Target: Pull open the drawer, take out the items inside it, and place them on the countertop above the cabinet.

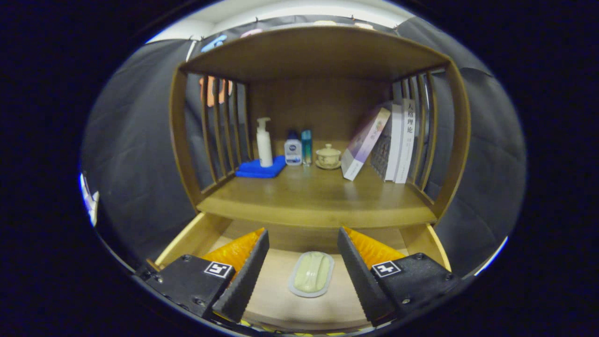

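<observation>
The wooden drawer point(192, 238) stands pulled out below the cabinet's countertop point(318, 196). On the drawer's floor lies a pale oval item in a clear wrapper point(312, 274), flat and lengthwise. My gripper point(303, 243) hangs open above the drawer, one finger on each side of the oval item and apart from it. Nothing is held between the fingers.
On the countertop stand a white pump bottle point(264, 142) on a folded blue cloth point(261, 168), two small bottles point(299, 149), a lidded cup on a saucer point(328, 157) and leaning books point(386, 145). Slatted side walls and a top shelf point(318, 51) enclose that space.
</observation>
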Action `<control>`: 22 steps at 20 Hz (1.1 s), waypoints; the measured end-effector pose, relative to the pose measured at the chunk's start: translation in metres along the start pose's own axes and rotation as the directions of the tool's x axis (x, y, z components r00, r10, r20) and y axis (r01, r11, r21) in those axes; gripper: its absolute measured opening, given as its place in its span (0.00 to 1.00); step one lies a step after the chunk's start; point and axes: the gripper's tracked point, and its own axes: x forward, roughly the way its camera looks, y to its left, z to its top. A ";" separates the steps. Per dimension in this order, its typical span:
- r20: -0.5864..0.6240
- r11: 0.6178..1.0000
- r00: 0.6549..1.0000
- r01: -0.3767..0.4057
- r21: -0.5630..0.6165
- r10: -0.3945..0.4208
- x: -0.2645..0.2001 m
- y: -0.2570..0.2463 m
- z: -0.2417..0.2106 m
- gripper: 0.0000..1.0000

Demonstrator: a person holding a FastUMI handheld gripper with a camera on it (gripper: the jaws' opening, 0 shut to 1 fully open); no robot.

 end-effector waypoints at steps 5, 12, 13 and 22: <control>-0.211 0.999 0.977 -0.013 0.042 0.021 0.038 0.001 -0.032 0.82; -0.454 0.997 0.890 0.010 0.079 0.028 0.069 0.003 -0.074 0.65; -0.484 0.997 0.875 0.025 0.075 0.014 0.072 0.000 -0.079 0.64; -0.610 0.983 0.792 0.107 0.147 0.005 0.079 -0.004 -0.111 0.41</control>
